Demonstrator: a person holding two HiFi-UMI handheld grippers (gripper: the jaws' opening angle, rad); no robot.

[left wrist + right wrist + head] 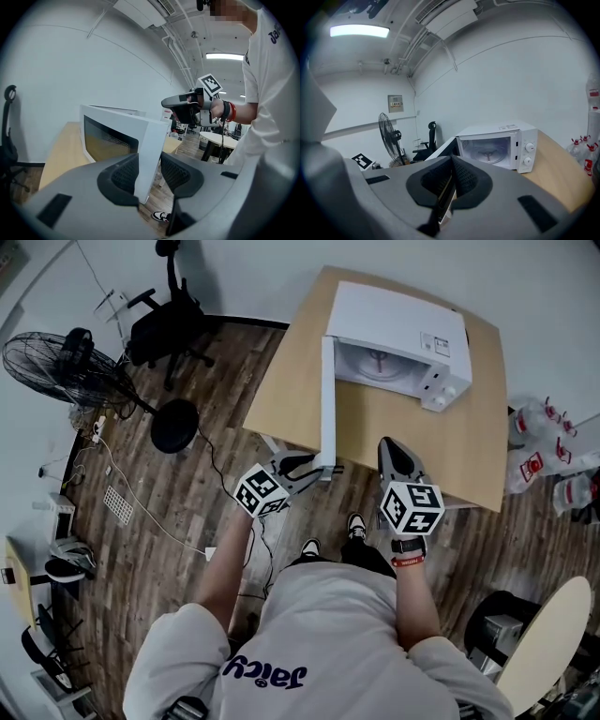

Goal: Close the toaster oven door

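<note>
A white toaster oven [398, 329] stands at the far side of a wooden table [422, 446]. Its door [327, 399] is swung wide open and sticks out toward me past the table's near edge. My left gripper [319, 468] is at the door's free end. In the left gripper view the door's edge [147, 140] sits between the two pads, which touch its sides. My right gripper [392, 448] hovers over the table's near edge, right of the door, with its fingers together and nothing between them. The right gripper view shows the oven's empty cavity [490, 151].
A standing fan [61, 367] and a black office chair [164, 324] are on the wooden floor to the left. Several water bottles [544, 446] stand right of the table. A round pale tabletop [548, 634] is at the lower right. Cables and a power strip [117, 505] lie on the floor.
</note>
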